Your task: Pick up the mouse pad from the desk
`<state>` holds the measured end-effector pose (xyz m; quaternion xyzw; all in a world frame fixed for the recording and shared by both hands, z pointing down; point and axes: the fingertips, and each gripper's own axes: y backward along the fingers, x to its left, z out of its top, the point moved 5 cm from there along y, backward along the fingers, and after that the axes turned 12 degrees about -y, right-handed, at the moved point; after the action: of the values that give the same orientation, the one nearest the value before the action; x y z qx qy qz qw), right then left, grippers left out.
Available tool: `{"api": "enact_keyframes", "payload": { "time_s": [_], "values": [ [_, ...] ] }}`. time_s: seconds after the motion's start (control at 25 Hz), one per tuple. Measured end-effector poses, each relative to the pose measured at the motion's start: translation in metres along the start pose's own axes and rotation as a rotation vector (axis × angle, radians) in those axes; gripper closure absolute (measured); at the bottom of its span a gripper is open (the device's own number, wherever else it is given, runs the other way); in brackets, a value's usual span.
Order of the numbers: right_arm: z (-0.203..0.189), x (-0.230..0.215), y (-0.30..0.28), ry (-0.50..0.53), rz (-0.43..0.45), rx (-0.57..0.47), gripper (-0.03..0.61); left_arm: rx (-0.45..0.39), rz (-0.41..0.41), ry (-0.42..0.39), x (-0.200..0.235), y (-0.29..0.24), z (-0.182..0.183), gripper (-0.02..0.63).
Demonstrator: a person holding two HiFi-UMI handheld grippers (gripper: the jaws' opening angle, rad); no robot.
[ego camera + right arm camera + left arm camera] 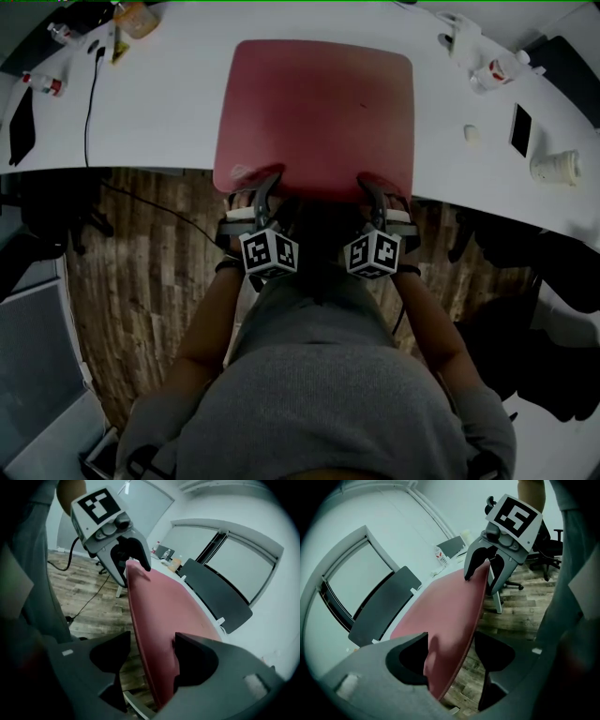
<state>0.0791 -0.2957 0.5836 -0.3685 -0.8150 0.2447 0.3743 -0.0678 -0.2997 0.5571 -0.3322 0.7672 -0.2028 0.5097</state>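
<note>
Gripping state, left: the left gripper (450,656) has its jaws wide apart and is not clamped. The near edge of the mouse pad (314,112) passes between them, close to the jaw on the picture's left, with floor showing in the gap before the other jaw.
Gripping state, right: the right gripper (150,658) is also spread open. The pad's edge sits between its jaws, close to the jaw on the picture's right and clear of the other.
Gripper placement: both sit at the pad's near edge, left gripper near the left corner, right gripper near the right corner.
Mouse pad: dull red, flat, with rounded corners.
Mouse pad position: it lies on the white desk (169,112), with its near strip overhanging the desk's front edge toward the person.
Mouse pad long axis: it looks slightly wider than deep, with the longer sides running along the desk edge, left to right.
Writing: each marker cube (270,253) carries black-and-white square patterns, not words. The print on a small bottle (45,84) is too small to read.
Desk surroundings: a black cable (91,103) is at the left. A dark phone (520,129) and a paper cup (555,166) are at the right.
Below: wood-plank floor (141,253).
</note>
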Motion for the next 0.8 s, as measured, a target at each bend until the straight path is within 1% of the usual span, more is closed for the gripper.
{"api": "enact_keyframes", "payload": {
  "time_s": [0.08, 0.16, 0.2, 0.32, 0.36, 0.44, 0.48, 0.52, 0.6, 0.64, 0.72, 0.8],
  "values": [
    [-0.001, -0.002, -0.004, 0.05, -0.039, 0.018, 0.303, 0.017, -0.012, -0.011, -0.003, -0.005, -0.003, 0.305],
    [0.001, -0.006, -0.004, 0.066, -0.066, 0.024, 0.313, 0.03, -0.025, -0.022, -0.007, -0.009, -0.006, 0.305],
    [0.002, -0.008, -0.003, 0.066, -0.076, 0.018, 0.328, 0.032, -0.025, -0.027, -0.008, -0.01, -0.006, 0.305],
    [0.007, -0.01, 0.004, 0.037, -0.086, -0.038, 0.43, 0.01, 0.021, -0.012, -0.002, -0.008, -0.003, 0.309],
    [0.008, -0.011, 0.006, 0.029, -0.086, -0.055, 0.483, -0.001, 0.042, -0.001, 0.002, -0.005, -0.002, 0.331],
    [0.011, -0.013, 0.008, 0.005, -0.091, -0.078, 0.499, -0.027, 0.071, 0.025, 0.008, 0.0, -0.001, 0.342],
    [0.013, -0.016, 0.01, -0.013, -0.094, -0.086, 0.501, -0.047, 0.082, 0.047, 0.011, 0.002, 0.001, 0.375],
    [0.017, -0.02, 0.013, -0.032, -0.096, -0.093, 0.516, -0.071, 0.096, 0.073, 0.014, 0.005, 0.002, 0.433],
    [0.025, -0.029, 0.019, -0.075, -0.09, -0.108, 0.532, -0.108, 0.118, 0.123, 0.02, 0.01, 0.006, 0.51],
    [0.028, -0.032, 0.021, -0.101, -0.076, -0.113, 0.535, -0.116, 0.117, 0.147, 0.022, 0.012, 0.007, 0.534],
    [0.029, -0.036, 0.022, -0.17, -0.036, -0.115, 0.537, -0.125, 0.087, 0.225, 0.026, 0.012, 0.006, 0.548],
    [0.031, -0.039, 0.024, -0.266, 0.0, -0.124, 0.537, -0.14, 0.045, 0.347, 0.028, 0.014, 0.005, 0.551]
  ]
}}
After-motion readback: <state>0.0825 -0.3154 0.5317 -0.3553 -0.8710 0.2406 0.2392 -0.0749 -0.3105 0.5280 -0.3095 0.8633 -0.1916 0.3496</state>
